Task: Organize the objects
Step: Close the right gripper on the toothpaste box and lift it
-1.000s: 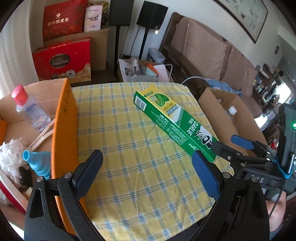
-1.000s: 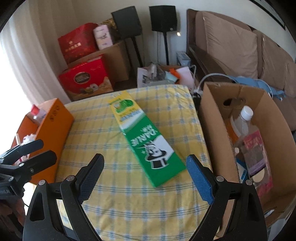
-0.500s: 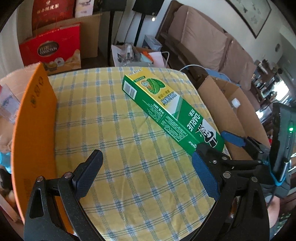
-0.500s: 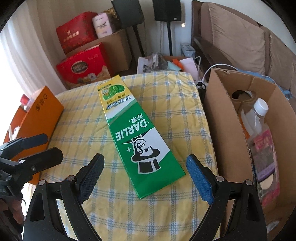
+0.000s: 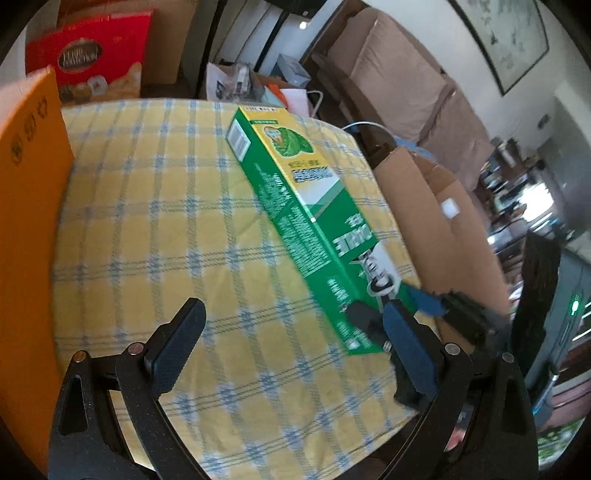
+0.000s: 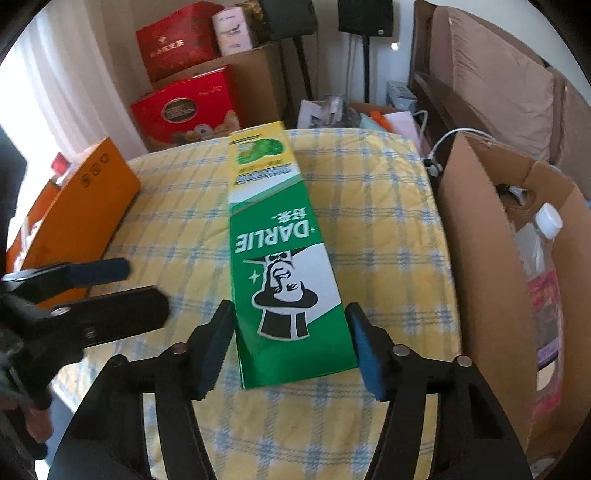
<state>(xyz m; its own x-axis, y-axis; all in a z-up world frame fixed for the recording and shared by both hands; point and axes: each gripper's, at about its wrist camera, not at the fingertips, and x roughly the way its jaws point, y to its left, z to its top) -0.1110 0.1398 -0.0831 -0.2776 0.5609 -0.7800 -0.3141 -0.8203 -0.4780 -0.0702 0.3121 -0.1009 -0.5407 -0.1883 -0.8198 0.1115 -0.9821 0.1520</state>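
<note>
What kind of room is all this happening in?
Most likely a home living room. A brown sofa stands along the wall, a framed picture hangs above it, and red gift boxes are stacked behind a table with a yellow checked cloth.

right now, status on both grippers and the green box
Right gripper closing around toothpaste box, near end. Left gripper open, empty. Box flat on checked cloth, nothing blocking.

Right claw (image 6: 290,345) closing, left claw (image 5: 291,354) spread wide
</note>
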